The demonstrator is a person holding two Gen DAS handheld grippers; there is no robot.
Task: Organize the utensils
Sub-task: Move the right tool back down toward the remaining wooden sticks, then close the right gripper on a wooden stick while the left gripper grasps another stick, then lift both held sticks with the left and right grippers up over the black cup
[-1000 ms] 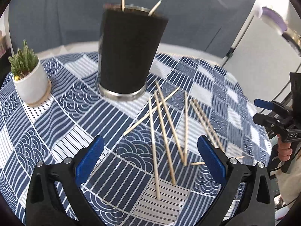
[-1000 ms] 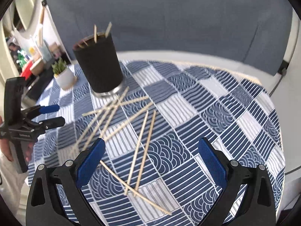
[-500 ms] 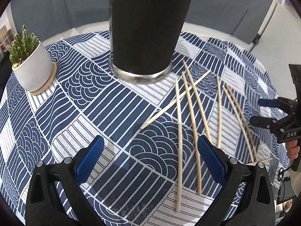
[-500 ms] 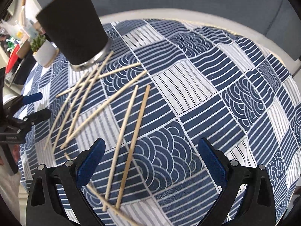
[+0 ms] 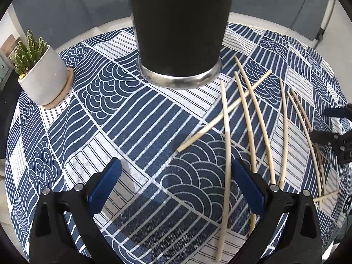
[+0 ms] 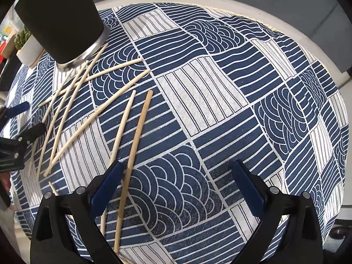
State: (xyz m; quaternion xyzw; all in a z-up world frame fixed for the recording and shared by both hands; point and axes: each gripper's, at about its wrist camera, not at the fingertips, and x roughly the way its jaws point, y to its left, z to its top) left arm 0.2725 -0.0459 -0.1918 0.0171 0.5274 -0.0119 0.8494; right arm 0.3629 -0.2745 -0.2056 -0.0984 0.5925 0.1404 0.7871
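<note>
Several bamboo chopsticks (image 5: 227,143) lie scattered on the blue and white patterned tablecloth (image 5: 88,132), right of a tall black cup (image 5: 180,33) with a steel base. My left gripper (image 5: 176,171) hangs open low over the cloth, and one long chopstick runs just inside its right finger. In the right wrist view the cup (image 6: 59,19) stands at the upper left with the chopsticks (image 6: 141,132) fanned out below it. My right gripper (image 6: 178,169) is open, with one chopstick just inside its left finger and another passing under that finger.
A small cactus in a white pot (image 5: 44,77) sits left of the cup. Each gripper shows at the edge of the other's view: the right gripper (image 5: 336,136), the left gripper (image 6: 19,132). The round table's pale rim (image 6: 319,50) curves behind the cloth.
Both grippers have come down and forward toward the table. The cup now fills more of each view, its rim out of frame. Both stay open.
</note>
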